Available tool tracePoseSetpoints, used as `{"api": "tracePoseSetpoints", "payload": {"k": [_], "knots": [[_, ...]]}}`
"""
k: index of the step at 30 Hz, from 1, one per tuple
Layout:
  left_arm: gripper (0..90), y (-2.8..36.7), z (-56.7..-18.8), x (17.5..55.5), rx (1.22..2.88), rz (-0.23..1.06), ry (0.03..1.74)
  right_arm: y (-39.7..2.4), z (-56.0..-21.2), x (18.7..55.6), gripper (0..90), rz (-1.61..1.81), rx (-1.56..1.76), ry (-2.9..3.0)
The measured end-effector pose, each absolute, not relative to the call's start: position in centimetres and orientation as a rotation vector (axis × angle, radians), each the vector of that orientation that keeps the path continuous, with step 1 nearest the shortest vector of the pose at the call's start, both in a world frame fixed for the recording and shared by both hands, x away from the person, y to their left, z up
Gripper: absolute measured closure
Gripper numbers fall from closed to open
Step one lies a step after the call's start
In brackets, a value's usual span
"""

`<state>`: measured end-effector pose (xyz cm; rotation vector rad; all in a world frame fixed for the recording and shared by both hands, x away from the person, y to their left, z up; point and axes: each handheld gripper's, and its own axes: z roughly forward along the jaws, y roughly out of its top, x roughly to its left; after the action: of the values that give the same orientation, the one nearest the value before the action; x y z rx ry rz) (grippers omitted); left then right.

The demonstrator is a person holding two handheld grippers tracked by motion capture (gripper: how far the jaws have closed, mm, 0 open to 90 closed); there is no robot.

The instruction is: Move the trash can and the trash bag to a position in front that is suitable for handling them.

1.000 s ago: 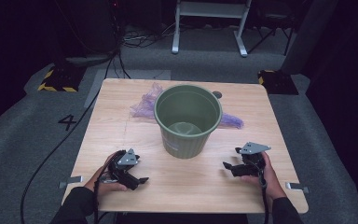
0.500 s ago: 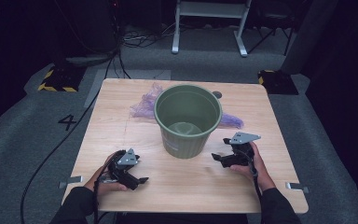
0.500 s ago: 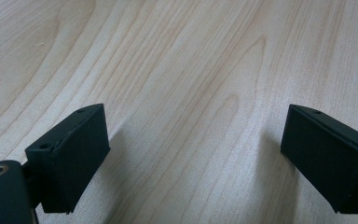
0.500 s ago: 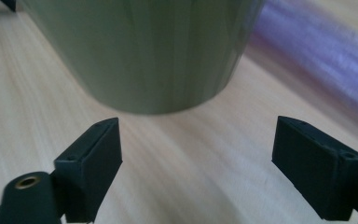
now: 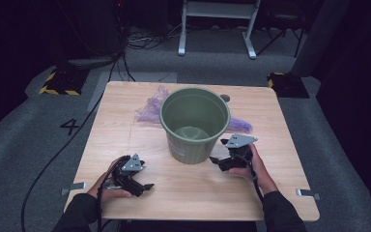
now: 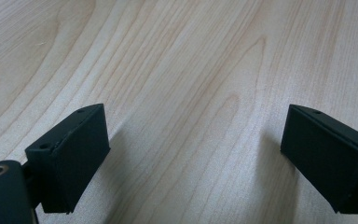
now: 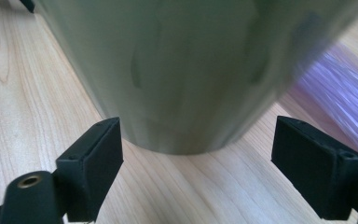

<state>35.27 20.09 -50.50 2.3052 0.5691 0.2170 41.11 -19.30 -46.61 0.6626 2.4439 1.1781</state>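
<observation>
A green plastic bucket (image 5: 194,123) stands upright in the middle of the wooden table (image 5: 116,125), and its inside looks bare. Behind it lies a crumpled purple plastic bag (image 5: 149,108), spreading out on both sides. My right gripper (image 5: 218,162) is open, just right of the bucket's base and pointing at it. The bucket wall (image 7: 177,70) looms close ahead of its spread jaws, with purple bag (image 7: 331,93) at the right. My left gripper (image 5: 145,187) rests open near the table's front left, with bare wood (image 6: 191,93) between its fingers.
Grey floor surrounds the table, with a cable (image 5: 63,145) trailing off at the left. A white frame (image 5: 217,24) stands behind the table. Yellow-black striped blocks (image 5: 58,82) sit on the floor at the far corners. Metal brackets (image 5: 308,194) stick out at the table's front edge.
My right gripper has moved left and forward toward the bucket's base. The left gripper has stayed in place.
</observation>
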Motion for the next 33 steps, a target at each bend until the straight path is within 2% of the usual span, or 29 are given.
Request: {"api": "tracePoseSetpoints", "payload": {"k": [15, 20, 28, 30, 32, 33], "knots": [[7.3, 20.1, -50.5, 35.4, 2.305, 0.219, 0.572, -18.2, -46.8, 41.6, 15.1, 1.211, 0.649, 2.484], [7.2, 19.7, -50.5, 36.6, 2.302, 0.234, 0.608, -18.5, -46.6, 41.7, 18.7, 1.232, 0.655, 2.474], [7.5, 18.8, -50.4, 38.4, 2.295, 0.248, 0.631, -18.1, -46.8, 42.3, 15.1, 1.191, 0.676, 2.482], [9.9, 18.5, -50.4, 39.0, 2.282, 0.254, 0.635, -17.9, -46.7, 42.3, 14.6, 1.178, 0.669, 2.480], [17.4, 18.1, -50.3, 39.7, 2.277, 0.247, 0.628, -17.8, -46.6, 42.3, 14.7, 1.177, 0.667, 2.481], [16.0, 18.1, -50.3, 39.7, 2.277, 0.247, 0.628, -17.8, -46.6, 42.3, 14.7, 1.177, 0.667, 2.481]]}}
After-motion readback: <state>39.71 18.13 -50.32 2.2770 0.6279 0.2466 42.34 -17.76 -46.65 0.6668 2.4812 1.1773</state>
